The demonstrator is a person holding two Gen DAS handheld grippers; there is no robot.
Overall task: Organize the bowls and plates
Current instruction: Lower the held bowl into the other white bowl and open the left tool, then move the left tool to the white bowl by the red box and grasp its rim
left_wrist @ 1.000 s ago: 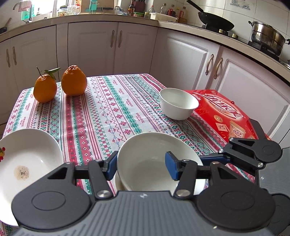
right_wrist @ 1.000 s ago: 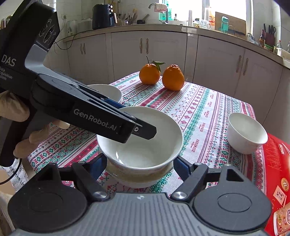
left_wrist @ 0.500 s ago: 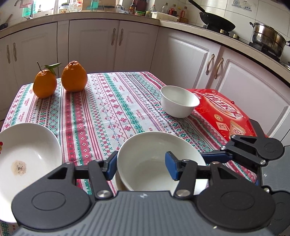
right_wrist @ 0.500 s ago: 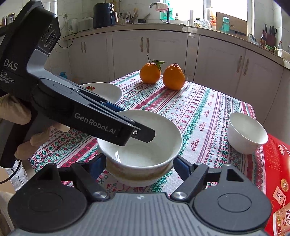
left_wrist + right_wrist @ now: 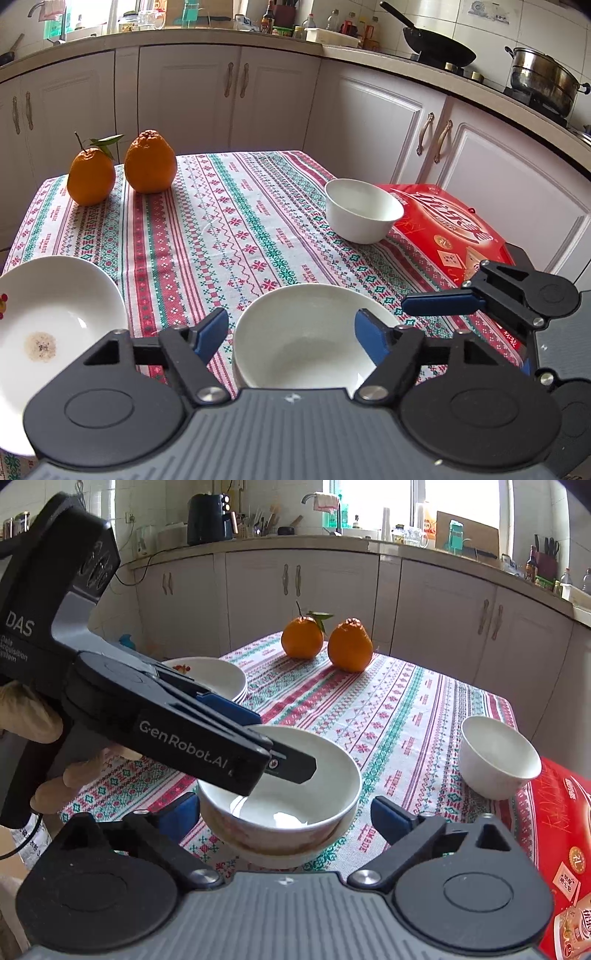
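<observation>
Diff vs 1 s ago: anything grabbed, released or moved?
The left gripper and right gripper both opened a little wider around the large white ceramic bowl; neither grips it. Nothing was picked up. The bowl, the small white bowl, the two oranges and the white plate stayed put.

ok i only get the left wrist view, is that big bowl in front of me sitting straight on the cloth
Observer: No. The right wrist view shows the big bowl resting in a shallower dish beneath it.
Operator: and the plate on my left, just one
Observer: It is a stack of plates; several rims show at its edge.
Operator: what's the right gripper doing
Observer: The right gripper is open, one finger on each side of the big bowl.
</observation>
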